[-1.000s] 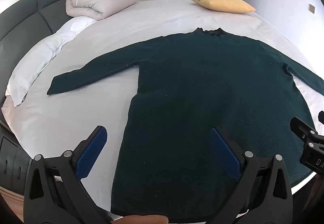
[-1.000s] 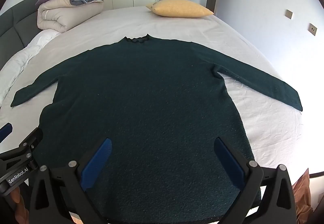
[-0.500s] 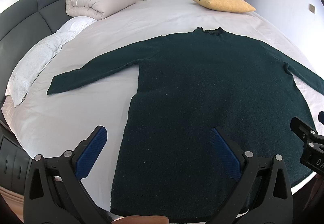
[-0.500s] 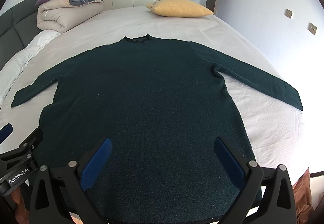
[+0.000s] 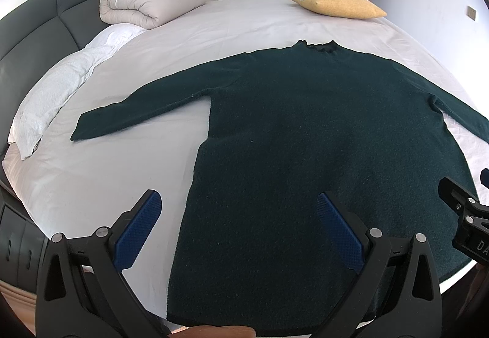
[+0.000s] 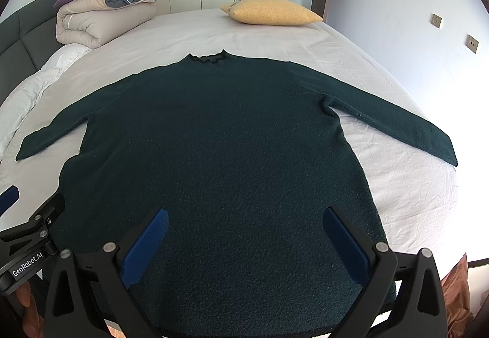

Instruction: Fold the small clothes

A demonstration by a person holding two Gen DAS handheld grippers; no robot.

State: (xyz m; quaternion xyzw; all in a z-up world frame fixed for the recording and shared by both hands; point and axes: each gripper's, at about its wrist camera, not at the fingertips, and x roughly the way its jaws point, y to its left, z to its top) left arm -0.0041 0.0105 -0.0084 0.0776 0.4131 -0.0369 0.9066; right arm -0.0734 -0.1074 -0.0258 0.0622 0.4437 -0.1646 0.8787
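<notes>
A dark green long-sleeved sweater (image 5: 321,130) lies flat on the white bed, collar away from me, both sleeves spread out; it also shows in the right wrist view (image 6: 220,148). My left gripper (image 5: 238,215) is open and empty, held above the sweater's lower left side near the hem. My right gripper (image 6: 244,228) is open and empty above the lower middle of the sweater. Each gripper shows at the edge of the other's view.
The bed sheet (image 5: 91,173) is white and slightly wrinkled. A folded beige duvet (image 5: 149,1) and a yellow pillow (image 5: 336,3) lie at the far side. A dark headboard (image 5: 33,29) runs along the left. White pillows (image 5: 52,93) lie at the left.
</notes>
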